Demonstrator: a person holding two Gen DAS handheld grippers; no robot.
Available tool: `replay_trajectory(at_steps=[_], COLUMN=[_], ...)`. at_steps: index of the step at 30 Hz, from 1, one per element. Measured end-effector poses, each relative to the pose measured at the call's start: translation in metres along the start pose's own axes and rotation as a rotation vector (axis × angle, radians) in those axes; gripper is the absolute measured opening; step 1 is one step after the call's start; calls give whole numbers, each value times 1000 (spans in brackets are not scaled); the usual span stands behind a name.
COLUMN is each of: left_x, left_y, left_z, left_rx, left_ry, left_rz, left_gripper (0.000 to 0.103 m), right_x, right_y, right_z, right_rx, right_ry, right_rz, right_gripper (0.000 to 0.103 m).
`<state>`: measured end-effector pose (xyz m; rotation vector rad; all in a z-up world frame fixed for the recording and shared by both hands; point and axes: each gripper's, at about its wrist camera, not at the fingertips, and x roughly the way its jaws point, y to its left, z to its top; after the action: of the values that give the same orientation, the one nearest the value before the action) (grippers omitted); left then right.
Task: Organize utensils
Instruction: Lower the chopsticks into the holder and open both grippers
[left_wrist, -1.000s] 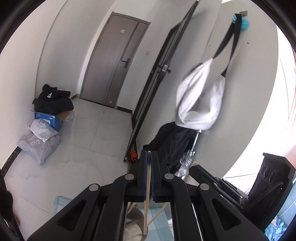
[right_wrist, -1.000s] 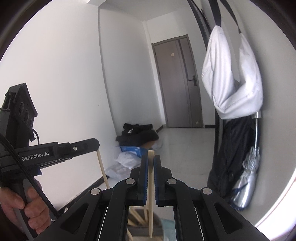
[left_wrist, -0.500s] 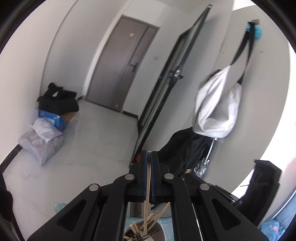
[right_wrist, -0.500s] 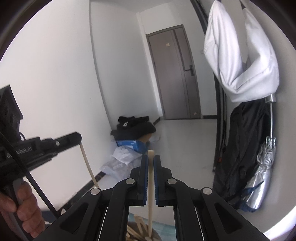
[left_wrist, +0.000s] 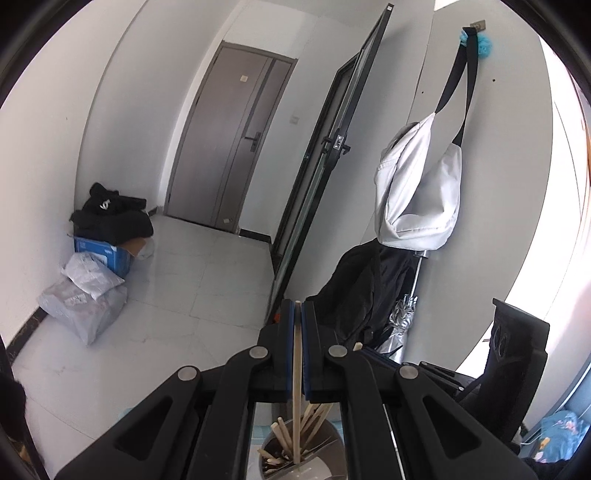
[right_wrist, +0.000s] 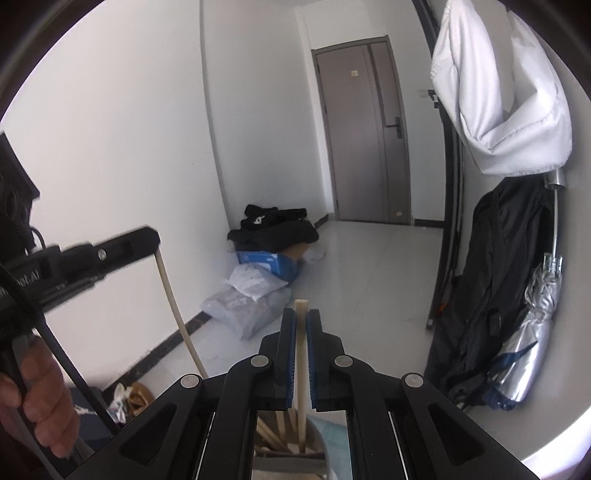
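Observation:
My left gripper (left_wrist: 297, 308) is shut on a thin wooden chopstick (left_wrist: 296, 387) that hangs straight down, its lower end inside a grey holder cup (left_wrist: 330, 441) with several wooden chopsticks (left_wrist: 316, 415) in it. My right gripper (right_wrist: 301, 314) is shut on a pale chopstick (right_wrist: 301, 369) whose top sticks up past the pads and whose lower end reaches into the same cup (right_wrist: 319, 441). In the right wrist view the left gripper (right_wrist: 149, 242) shows at the left with its chopstick (right_wrist: 173, 306) hanging down, and a hand (right_wrist: 40, 406) grips its handle.
A white bag (left_wrist: 417, 192), a dark jacket (left_wrist: 365, 291) and a silver umbrella (right_wrist: 524, 332) hang on the right wall. Parcels and a blue box (left_wrist: 101, 254) lie by the left wall. A grey door (left_wrist: 229, 140) closes the far end of the hallway.
Both grippers have sunk with their chopsticks still clamped. The cup with its chopsticks has come into view under them, and the held chopsticks now reach into it.

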<state>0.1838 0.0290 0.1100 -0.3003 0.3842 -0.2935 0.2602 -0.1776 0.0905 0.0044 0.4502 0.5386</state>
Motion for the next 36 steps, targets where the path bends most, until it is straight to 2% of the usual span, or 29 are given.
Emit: replay_trajectory(at_steps=[6, 14, 26, 30, 31, 33, 34, 36], left_x=[6, 8, -5, -4, -3, -5, -7, -14], left_y=[0, -7, -12, -14, -14, -13, -13, -14], left_z=[6, -7, -34, -41, -42, -46, -48, -52], left_rx=[-11, 64, 91, 89, 88, 79, 71, 71], left_ry=[-11, -12, 74, 164, 180, 211, 223, 217], left_rz=[-5, 9, -6, -41, -38, -29, -31, -21], left_gripper=[0, 0, 0, 2, 3, 19, 23, 46], right_x=[-4, -4, -4, -12, -15, -25, -31, -42], right_y=[7, 6, 12, 12, 10, 5, 3, -1], right_z=[-3, -3, -26, -35, -37, -41, -44, -49], right_rx=[-22, -17, -31, -3, 10, 50, 73, 99], right_ry=[8, 7, 71, 90, 91, 86, 85, 84], right_rz=[-5, -11, 4, -4, -7, -9, -12, -24], right_gripper=[5, 5, 5, 8, 8, 8, 10, 14])
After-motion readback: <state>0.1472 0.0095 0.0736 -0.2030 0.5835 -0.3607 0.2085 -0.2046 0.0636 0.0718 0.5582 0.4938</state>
